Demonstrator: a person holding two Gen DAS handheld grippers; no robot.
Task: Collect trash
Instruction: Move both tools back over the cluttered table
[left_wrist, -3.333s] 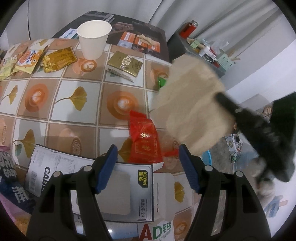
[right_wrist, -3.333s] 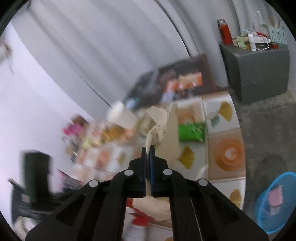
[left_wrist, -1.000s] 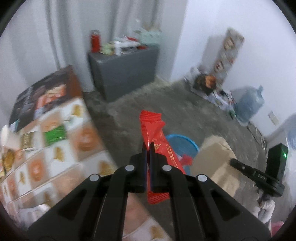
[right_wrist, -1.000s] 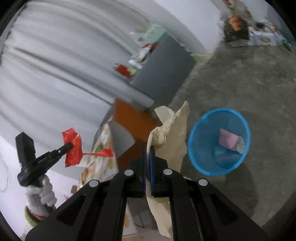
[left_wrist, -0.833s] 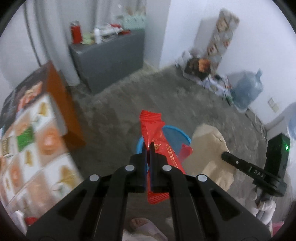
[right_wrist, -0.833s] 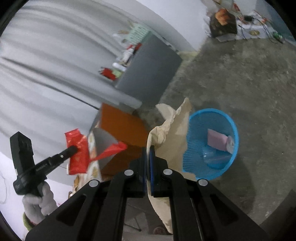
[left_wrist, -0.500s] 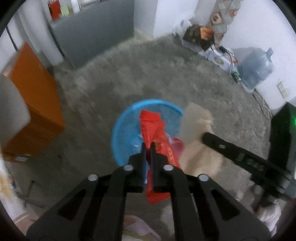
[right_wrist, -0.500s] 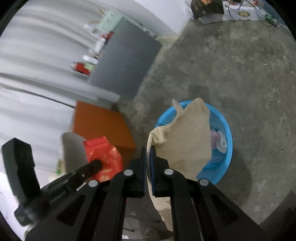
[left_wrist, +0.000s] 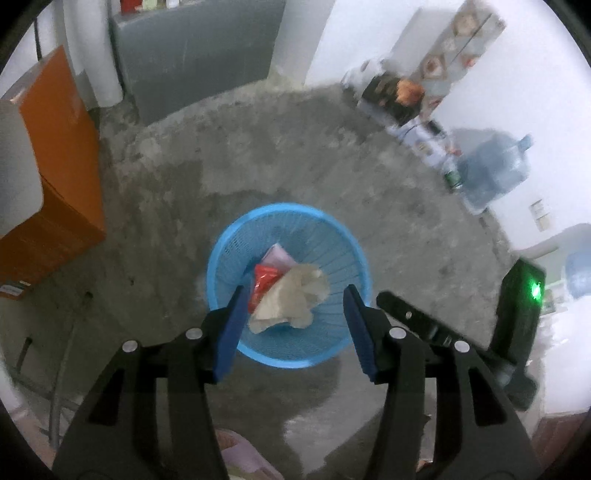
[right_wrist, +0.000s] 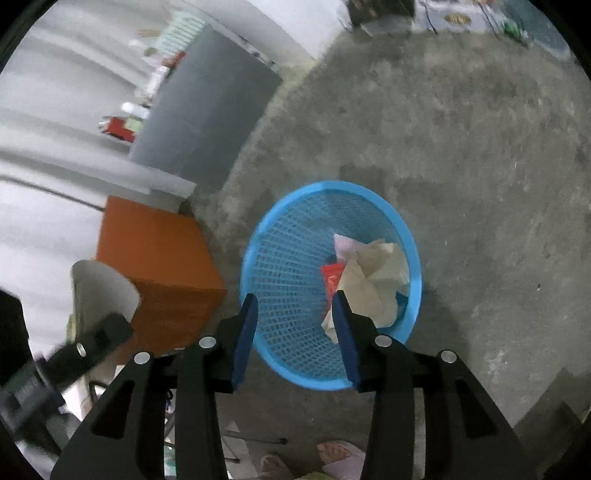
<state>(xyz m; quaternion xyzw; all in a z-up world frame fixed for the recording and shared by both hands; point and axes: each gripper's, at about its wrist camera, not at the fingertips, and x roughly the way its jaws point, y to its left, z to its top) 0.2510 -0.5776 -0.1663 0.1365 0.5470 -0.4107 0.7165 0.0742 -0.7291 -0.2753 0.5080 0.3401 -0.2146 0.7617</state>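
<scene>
A blue mesh basket (left_wrist: 221, 254) (right_wrist: 288, 258) stands on the concrete floor below both grippers. Inside it lie a red wrapper (left_wrist: 264, 280) (right_wrist: 330, 278), a crumpled beige paper (left_wrist: 291, 299) (right_wrist: 376, 273) and a pink piece (left_wrist: 277, 256) (right_wrist: 345, 243). My left gripper (left_wrist: 293, 308) hangs over the basket, its jaws opening, with nothing between the blue pads. My right gripper (right_wrist: 295, 310) is also above the basket, jaws opening and empty. The right gripper's black body (left_wrist: 480, 332) shows at the right edge of the left wrist view.
An orange cabinet (left_wrist: 55, 177) (right_wrist: 159, 266) stands left of the basket. A grey cupboard (left_wrist: 195, 51) (right_wrist: 207, 110) sits against the curtain. A water jug (left_wrist: 495, 170) and boxes (left_wrist: 399, 96) line the far wall. A person's slippered foot (right_wrist: 340, 454) shows at the bottom edge.
Both grippers came down over the basket and opened. The red wrapper left the left gripper and the beige paper left the right one; both now lie in the basket.
</scene>
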